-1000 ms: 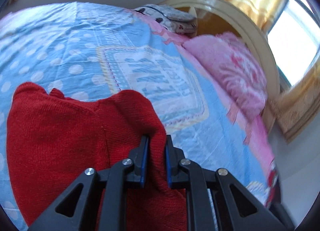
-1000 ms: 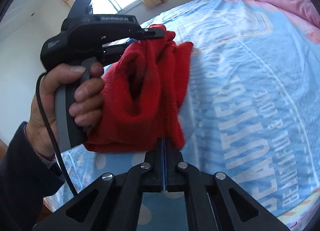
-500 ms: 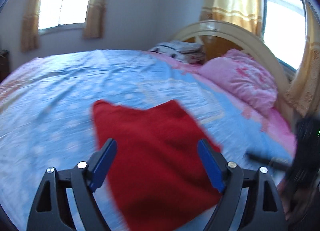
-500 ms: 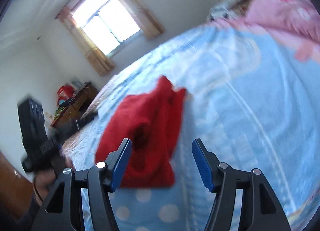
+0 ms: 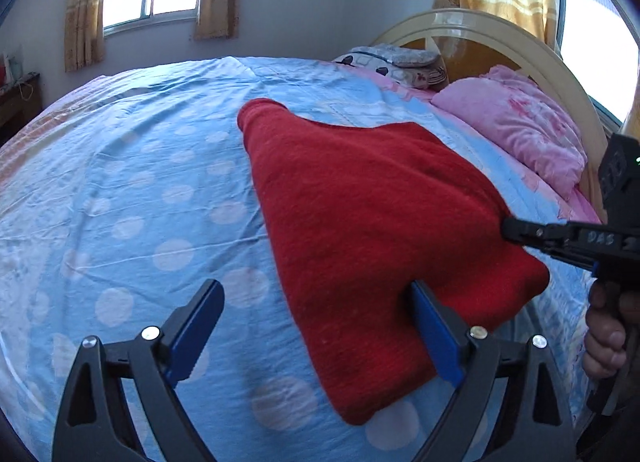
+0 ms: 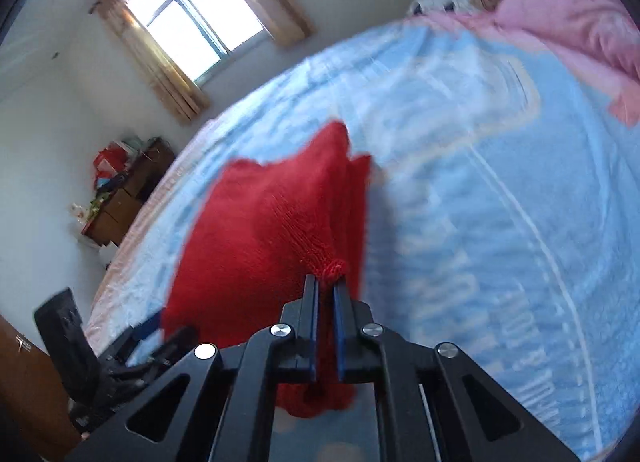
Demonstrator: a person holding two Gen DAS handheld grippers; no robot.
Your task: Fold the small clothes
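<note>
One red knit garment on the blue dotted bedspread, pinched by our right gripper.

Our right gripper [image 6: 325, 290] clamps the red knit garment [image 5: 372, 229]; our left gripper [image 5: 316, 336], jaws just widened, grips nothing. Past the garment, bare bedspread [image 5: 132, 181], one pink pillow [image 5: 520, 133], one headboard [image 5: 500, 37], two curtained windows.

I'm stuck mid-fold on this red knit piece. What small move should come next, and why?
Probably bring the open left hand-held gripper onto the near edge of the red knit garment and close. Its jaws have just been opening and grip nothing, with only one finger against the cloth, while the right hand-held gripper is shut on a pinch of knit. A second hold would let both lift and fold it.
</note>
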